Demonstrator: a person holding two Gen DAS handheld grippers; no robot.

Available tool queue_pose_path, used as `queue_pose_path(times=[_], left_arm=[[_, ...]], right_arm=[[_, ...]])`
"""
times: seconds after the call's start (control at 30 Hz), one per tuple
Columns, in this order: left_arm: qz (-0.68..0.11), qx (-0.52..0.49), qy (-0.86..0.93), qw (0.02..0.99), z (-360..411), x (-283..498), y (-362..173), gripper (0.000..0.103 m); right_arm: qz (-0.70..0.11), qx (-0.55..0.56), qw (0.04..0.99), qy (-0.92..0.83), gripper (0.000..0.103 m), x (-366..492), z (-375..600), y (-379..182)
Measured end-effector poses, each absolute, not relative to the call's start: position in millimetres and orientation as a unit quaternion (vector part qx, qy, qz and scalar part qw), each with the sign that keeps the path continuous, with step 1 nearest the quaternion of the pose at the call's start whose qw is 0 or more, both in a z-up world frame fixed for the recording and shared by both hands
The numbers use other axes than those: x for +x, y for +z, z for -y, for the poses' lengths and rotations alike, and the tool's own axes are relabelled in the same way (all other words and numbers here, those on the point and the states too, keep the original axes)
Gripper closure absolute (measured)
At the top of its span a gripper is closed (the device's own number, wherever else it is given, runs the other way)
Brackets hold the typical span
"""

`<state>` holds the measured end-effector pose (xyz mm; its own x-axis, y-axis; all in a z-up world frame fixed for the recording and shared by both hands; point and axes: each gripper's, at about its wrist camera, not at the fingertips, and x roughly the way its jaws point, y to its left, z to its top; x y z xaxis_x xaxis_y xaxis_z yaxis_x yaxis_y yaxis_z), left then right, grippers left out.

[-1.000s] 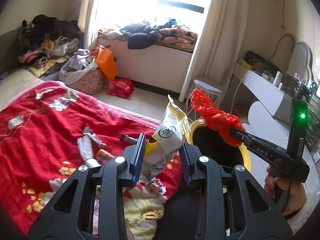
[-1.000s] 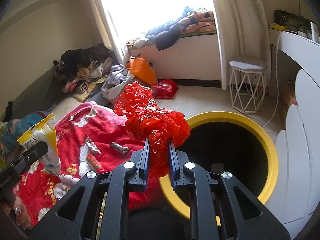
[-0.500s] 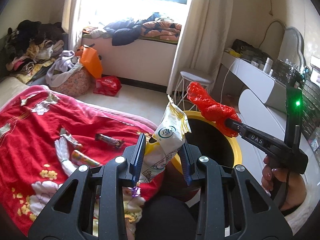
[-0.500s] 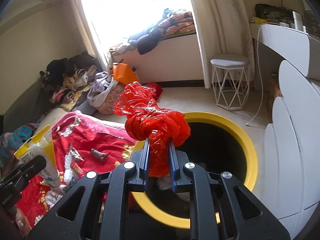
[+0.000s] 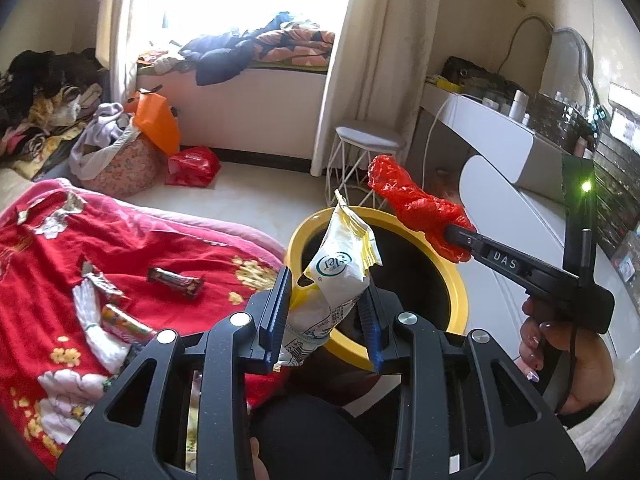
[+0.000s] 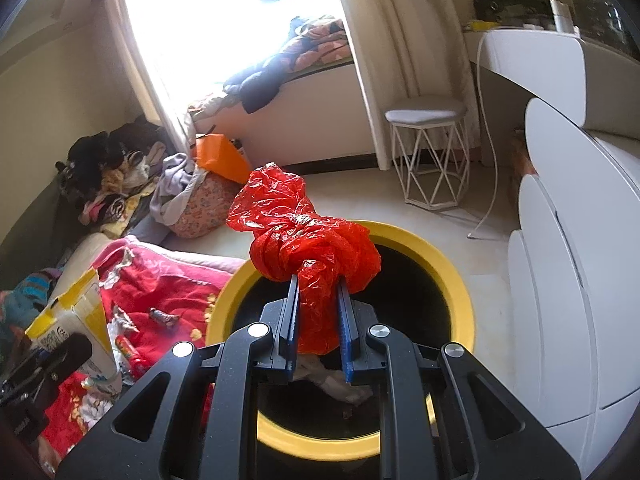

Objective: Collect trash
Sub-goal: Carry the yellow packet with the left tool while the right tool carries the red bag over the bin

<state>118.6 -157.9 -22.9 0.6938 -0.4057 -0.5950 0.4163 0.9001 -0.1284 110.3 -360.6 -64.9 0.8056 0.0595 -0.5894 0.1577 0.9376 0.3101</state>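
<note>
My left gripper [image 5: 325, 312] is shut on a white and yellow snack packet [image 5: 334, 276], held upright at the near rim of the yellow-rimmed black bin [image 5: 456, 280]. My right gripper [image 6: 318, 324] is shut on a crumpled red plastic bag [image 6: 308, 236], which hangs over the bin's [image 6: 460, 300] opening. In the left wrist view the right gripper [image 5: 456, 238] reaches in from the right, a hand below it. Some trash lies at the bottom of the bin. The packet [image 6: 76, 320] and the left gripper show at the lower left of the right wrist view.
On the red bedspread [image 5: 48, 248] lie a dark candy bar wrapper [image 5: 174, 280] and several other wrappers [image 5: 120, 320]. A white wire stool [image 6: 426, 152], a white dresser [image 6: 572, 280], a red bag [image 5: 192, 166] on the floor and piles of clothes [image 5: 44, 100] stand around.
Both grippers have moved toward the bin with their loads; the bin now sits nearer and more under them. Neither grip has changed.
</note>
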Motion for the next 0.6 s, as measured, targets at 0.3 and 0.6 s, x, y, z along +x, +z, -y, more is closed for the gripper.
queue_pose_path(times=[0.3,0.6], left_arm=[[-0.331,0.033,-0.242,0.911,186,126,-34,0.077],[-0.360,0.054,-0.252,0.897,212,149,-55,0.077]], right_arm=[[-0.322,0.176,0.928,-0.061,0.087,112,382,-79],[-0.345,0.182,0.918,-0.068,0.086,115,394,-97]])
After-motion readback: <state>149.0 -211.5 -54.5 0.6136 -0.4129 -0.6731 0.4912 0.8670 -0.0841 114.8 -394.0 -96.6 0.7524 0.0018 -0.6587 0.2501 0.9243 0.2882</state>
